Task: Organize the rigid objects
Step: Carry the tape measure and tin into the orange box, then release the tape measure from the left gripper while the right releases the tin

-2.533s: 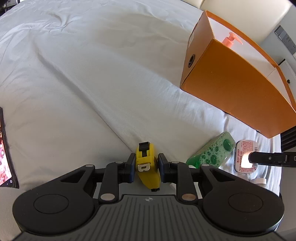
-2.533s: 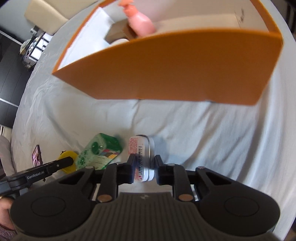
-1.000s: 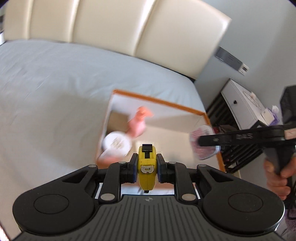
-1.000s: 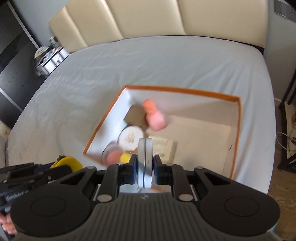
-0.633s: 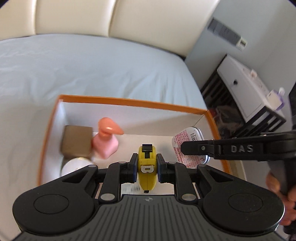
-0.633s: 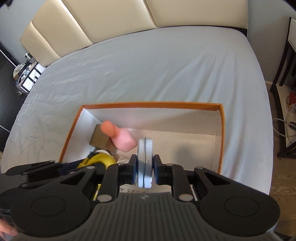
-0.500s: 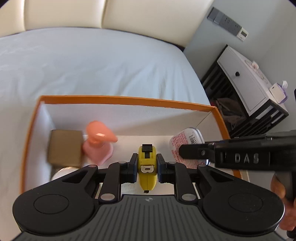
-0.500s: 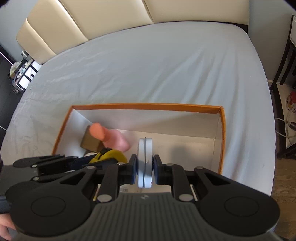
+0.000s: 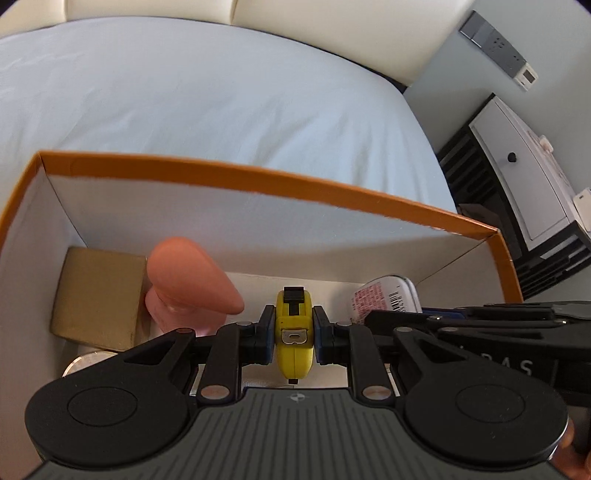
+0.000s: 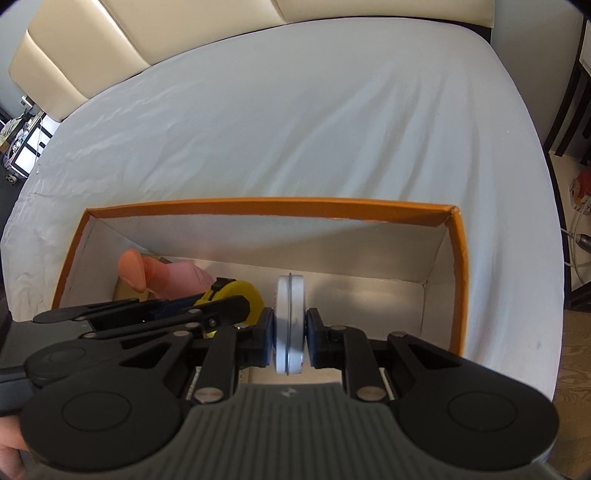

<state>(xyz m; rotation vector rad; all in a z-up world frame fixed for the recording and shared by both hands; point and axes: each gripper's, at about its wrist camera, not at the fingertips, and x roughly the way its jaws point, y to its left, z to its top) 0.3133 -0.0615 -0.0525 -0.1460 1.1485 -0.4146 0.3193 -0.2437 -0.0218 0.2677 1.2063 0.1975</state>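
A bed [image 10: 295,129] with a pale sheet and a cream padded headboard [image 9: 332,33] fills the room, and an orange box [image 10: 266,205] with white inner walls sits open on it. Over the box's interior, the left hand-held gripper [image 9: 294,335] is clamped on a yellow tape measure [image 9: 294,339], held upright between its pads. Just to its right, the right hand-held gripper [image 10: 290,328] is clamped on a flat white tin [image 10: 290,321], gripped edge-on; its printed label faces the left wrist camera. Both point steeply down into the box. Inside, at the left end, stand a pink pump bottle [image 9: 184,288], a tan cardboard carton [image 9: 98,295] beside it against the wall, and a round lid [image 9: 86,363] partly hidden below. A white nightstand [image 9: 524,184] stands beyond the bed's right edge.
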